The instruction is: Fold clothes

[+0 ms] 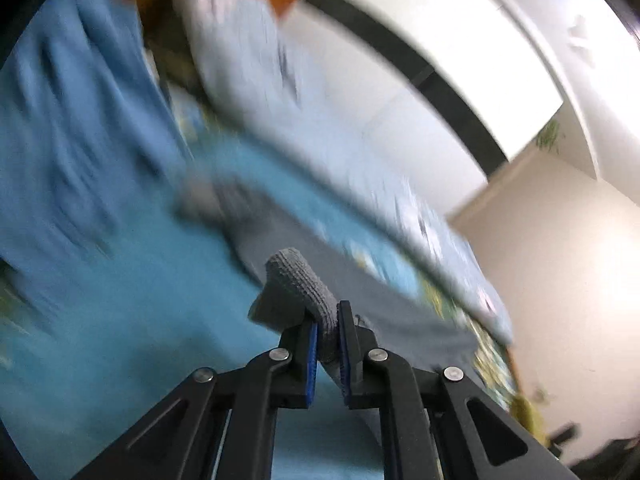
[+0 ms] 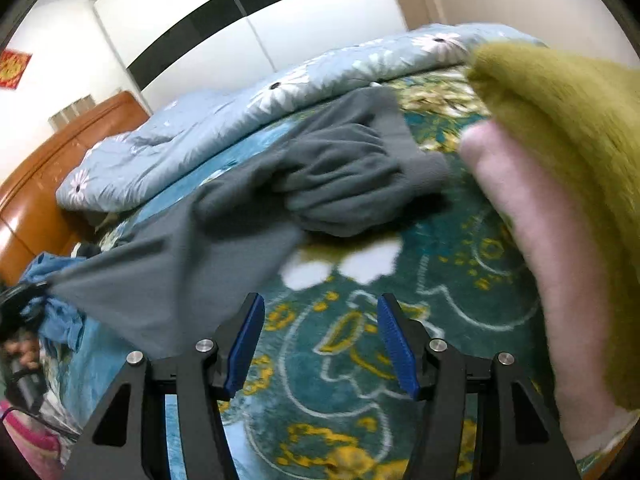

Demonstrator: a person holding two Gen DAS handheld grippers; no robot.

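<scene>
One grey garment (image 2: 328,184) — two tools.

teal floral blanket (image 2: 360,360) directly under and ahead of open tool. pale blue daisy duvet (image 2: 224,120) bunched beyond it, far side. orange-brown headboard (image 2: 52,168) far left. white wardrobe (image 2: 320,20) with black band behind. red wall hanging (image 2: 14,68) upper left. olive plush blanket (image 2: 568,140), pink lining, close on right.
</scene>
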